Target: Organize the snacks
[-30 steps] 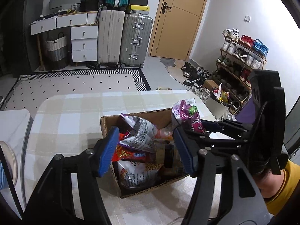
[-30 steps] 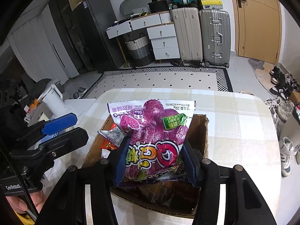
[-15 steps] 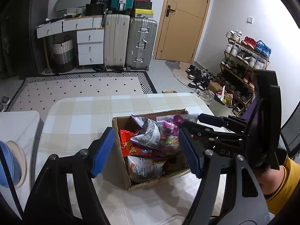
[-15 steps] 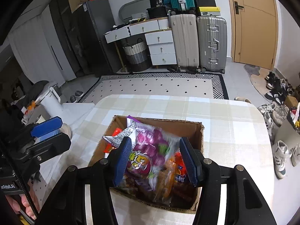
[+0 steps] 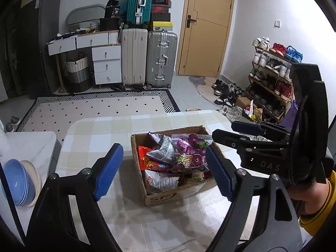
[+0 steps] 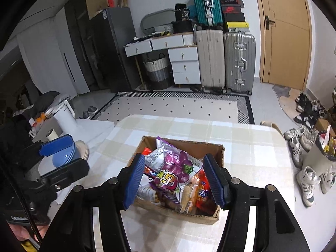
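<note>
A cardboard box full of snack bags stands on the checked table. A purple snack bag lies on top of the pile, beside a silver bag. My left gripper is open and empty, held above and in front of the box. My right gripper is open and empty above the box, with the purple bag lying loose below it. The right gripper also shows at the right of the left wrist view.
Stacked blue and beige bowls sit on a white side surface to the left. A white kettle stands there too. Shoes and a shoe rack are on the right. Suitcases and a rug lie beyond the table.
My right gripper opened and let the purple bag drop into the box, then drew back and up. My left gripper also pulled back from the box.
</note>
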Tool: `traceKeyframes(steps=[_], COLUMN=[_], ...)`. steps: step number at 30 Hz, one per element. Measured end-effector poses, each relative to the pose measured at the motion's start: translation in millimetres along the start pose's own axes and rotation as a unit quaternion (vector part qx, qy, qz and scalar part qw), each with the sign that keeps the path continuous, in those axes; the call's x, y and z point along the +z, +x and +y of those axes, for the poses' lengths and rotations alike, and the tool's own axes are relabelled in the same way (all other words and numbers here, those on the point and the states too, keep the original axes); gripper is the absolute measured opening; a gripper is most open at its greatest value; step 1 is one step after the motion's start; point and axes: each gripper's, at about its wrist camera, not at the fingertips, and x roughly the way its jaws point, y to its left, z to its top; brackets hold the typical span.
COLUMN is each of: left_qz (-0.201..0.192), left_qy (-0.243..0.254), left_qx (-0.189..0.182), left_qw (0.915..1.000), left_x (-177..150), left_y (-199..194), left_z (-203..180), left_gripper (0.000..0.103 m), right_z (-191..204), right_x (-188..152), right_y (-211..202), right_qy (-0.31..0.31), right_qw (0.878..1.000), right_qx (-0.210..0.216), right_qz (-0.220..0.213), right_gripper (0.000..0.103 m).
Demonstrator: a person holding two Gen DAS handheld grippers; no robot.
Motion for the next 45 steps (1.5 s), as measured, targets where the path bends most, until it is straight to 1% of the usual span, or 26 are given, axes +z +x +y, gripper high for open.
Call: traceKeyframes(steps=[6,10,13,15,16,17,19,20,21,22,23,27,28,29,31,33,34,35,36,38,40,43,45], left_qz=[-0.011,-0.033,-0.059,-0.083,-0.097,-0.110,-0.137,-0.152,-0.160,-0.167,-0.178,-0.211,-0.215,-0.219,-0.231,-0.238,-0.243,-0.249,-0.250,-0.252,-0.244,-0.259,-0.262], left_qy=[-0.001,0.003,0.016,0.018,0.017,0.015,0.012,0.015,0.018,0.025,0.036,0.072,0.077,0.080,0.078,0.071,0.062,0.055,0.053,0.046,0.047,0.037,0.025], left_qx=[0.007,0.010,0.012,0.008,0.006,0.007,0.004,0.000,0.002,0.005,0.008,0.026,0.029,0.032,0.035,0.039,0.044,0.042,0.041,0.046,0.054,0.067,0.074], left_qw=[0.9999,0.9994,0.9981,0.9963,0.9951,0.9938,0.9905,0.9882,0.9870,0.9855,0.9834,0.9744,0.9732,0.9720,0.9693,0.9679,0.9670,0.9659,0.9658,0.9655,0.9671,0.9628,0.9618], left_x=[1.8,8.2,16.3,21.0,22.2,23.7,26.9,26.9,27.3,28.3,28.5,23.1,21.3,17.6,6.2,-5.2,-12.2,-19.2,-26.1,-39.6,-53.0,-74.3,-86.0], left_y=[-27.1,-58.5,-89.2,-114.8,-127.7,-141.7,-169.5,-187.3,-197.8,-209.7,-223.5,-270.2,-278.4,-286.8,-299.8,-308.6,-312.1,-315.1,-316.5,-315.8,-313.7,-320.2,-315.0], left_z=[-6.9,-14.8,-22.7,-25.9,-26.3,-27.0,-27.9,-30.0,-31.9,-35.4,-39.5,-52.2,-54.0,-54.9,-55.1,-52.3,-50.6,-47.0,-43.9,-37.6,-31.1,-18.6,-6.1], left_gripper=[0.079,0.081,0.083,0.086,0.092,0.103,0.102,0.102,0.102,0.102,0.102,0.102,0.102,0.102,0.102,0.102,0.102,0.102,0.102,0.102,0.102,0.102,0.102], right_z=[12.9,23.0,37.0,44.4,47.3,49.9,55.5,57.8,60.1,61.9,63.4,66.2,65.3,63.8,57.4,47.4,43.0,37.7,31.5,24.1,16.8,7.7,0.7], right_x=[4.8,10.9,13.6,13.9,12.5,11.8,9.2,7.7,5.8,3.7,1.8,-10.5,-15.0,-20.7,-33.0,-52.0,-60.9,-74.8,-81.7,-99.4,-115.5,-139.5,-155.8], right_y=[-46.8,-89.2,-128.1,-155.5,-169.7,-181.7,-209.0,-221.1,-234.9,-246.8,-259.1,-302.2,-309.9,-317.0,-326.9,-334.2,-335.2,-336.5,-334.6,-332.5,-328.5,-325.3,-319.4], right_qy=[-0.014,-0.029,-0.049,-0.058,-0.059,-0.059,-0.059,-0.061,-0.062,-0.063,-0.064,-0.070,-0.070,-0.067,-0.058,-0.048,-0.044,-0.044,-0.045,-0.047,-0.056,-0.071,-0.076], right_qw=[0.999,0.997,0.993,0.990,0.988,0.987,0.983,0.981,0.979,0.977,0.975,0.966,0.965,0.963,0.960,0.956,0.954,0.952,0.952,0.951,0.952,0.950,0.950], right_qx=[0.004,0.007,0.008,0.009,0.012,0.016,0.025,0.028,0.032,0.033,0.031,0.031,0.032,0.034,0.046,0.067,0.069,0.071,0.071,0.059,0.044,0.016,0.004], right_qz=[-0.033,-0.069,-0.103,-0.126,-0.139,-0.151,-0.174,-0.182,-0.192,-0.201,-0.212,-0.246,-0.252,-0.259,-0.271,-0.283,-0.287,-0.293,-0.295,-0.299,-0.298,-0.303,-0.303], right_gripper=[0.059,0.059,0.060,0.068,0.072,0.073,0.075,0.079,0.083,0.089,0.092,0.095,0.100,0.102,0.102,0.102,0.102,0.102,0.102,0.102,0.102,0.102,0.102])
